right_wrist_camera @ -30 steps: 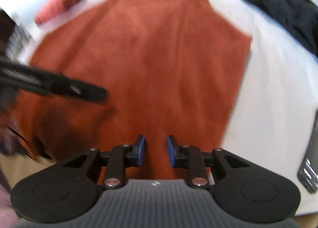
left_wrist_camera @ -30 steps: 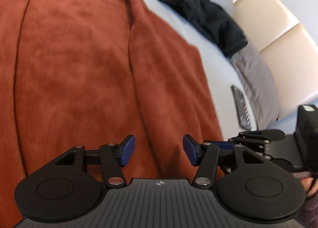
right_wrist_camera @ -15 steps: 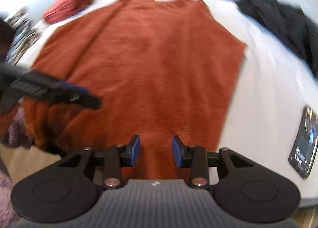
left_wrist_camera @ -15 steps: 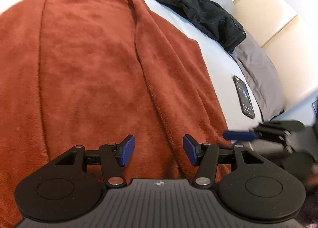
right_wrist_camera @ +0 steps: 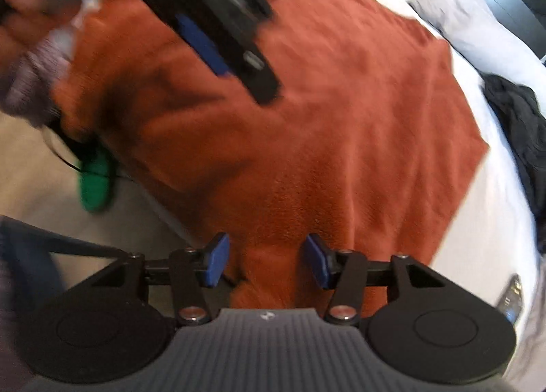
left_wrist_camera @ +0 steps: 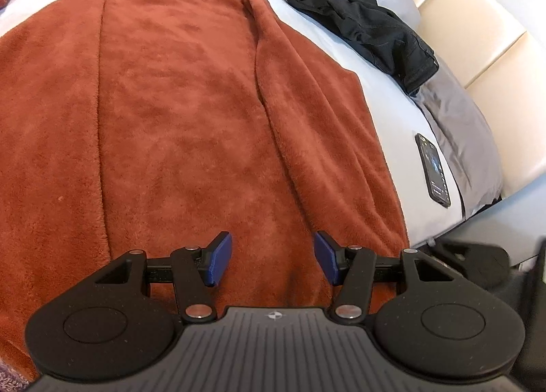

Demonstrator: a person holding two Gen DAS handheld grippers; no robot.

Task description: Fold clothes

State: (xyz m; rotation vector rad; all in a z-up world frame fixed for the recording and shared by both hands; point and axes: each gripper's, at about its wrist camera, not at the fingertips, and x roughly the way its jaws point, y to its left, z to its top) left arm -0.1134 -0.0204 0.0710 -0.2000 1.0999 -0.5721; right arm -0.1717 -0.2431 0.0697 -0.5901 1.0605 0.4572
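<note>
Both grippers we observed released above the rust-red fleece garment (left_wrist_camera: 191, 112). We noted the left gripper (left_wrist_camera: 273, 262) with its blue pads (left_wrist_camera: 218, 262) parted and nothing between them, hovering over the garment's near hem. We recorded the right gripper (right_wrist_camera: 264, 264) with its jaws opening, no cloth pinched between its pads (right_wrist_camera: 215, 264), poised over the garment's near edge where it hung off the bed (left_wrist_camera: 392, 108). The garment lay spread flat across the white bed, filling the left wrist view from 6 to 12 o'clock, with a lengthwise fold ridge toward 1 o'clock. At 2 o'clock we saw a black garment (left_wrist_camera: 365, 30) bunched on a grey pillow (left_wrist_camera: 454, 125), and at 3 o'clock a phone (left_wrist_camera: 432, 170) on the sheet. In the blurred right wrist view, the left gripper (right_wrist_camera: 211, 37) crossed at 11 o'clock.
</note>
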